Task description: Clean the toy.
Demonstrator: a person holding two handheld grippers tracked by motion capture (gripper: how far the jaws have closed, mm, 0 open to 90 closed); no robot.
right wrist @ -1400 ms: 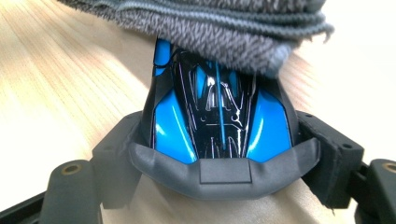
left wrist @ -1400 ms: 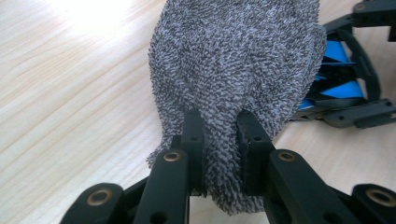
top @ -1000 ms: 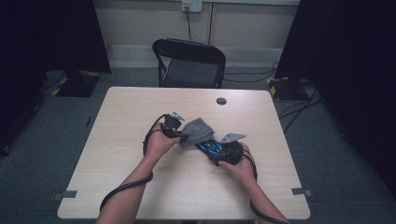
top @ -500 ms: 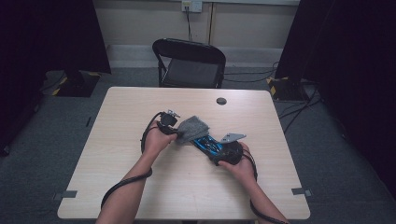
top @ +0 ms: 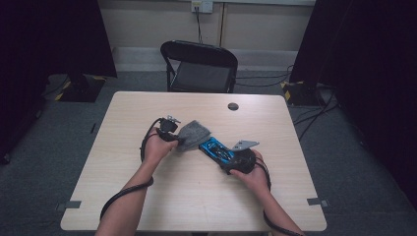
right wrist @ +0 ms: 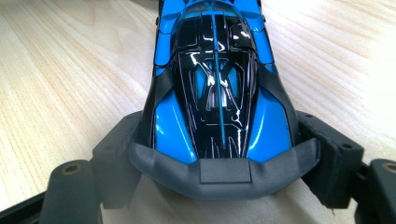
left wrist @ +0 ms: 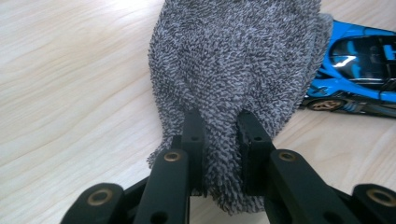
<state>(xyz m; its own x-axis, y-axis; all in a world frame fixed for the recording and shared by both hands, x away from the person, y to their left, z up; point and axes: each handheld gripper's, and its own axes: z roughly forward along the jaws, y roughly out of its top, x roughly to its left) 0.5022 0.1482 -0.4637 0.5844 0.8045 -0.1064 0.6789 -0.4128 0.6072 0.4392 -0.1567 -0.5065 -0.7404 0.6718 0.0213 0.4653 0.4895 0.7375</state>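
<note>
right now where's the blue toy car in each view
High view: the blue toy car lies at the table's middle, between the two hands, its far end under the grey cloth.
Left gripper view: upper right, beside the cloth the left claw pinches.
Right gripper view: centre, gripped across its near end by the right claw.
Shared landmark: the car itself on the pale wooden table.

We counted one car (top: 215, 148), one cloth (top: 193, 134), two grippers, one chair (top: 199, 65), one table (top: 196, 196).
</note>
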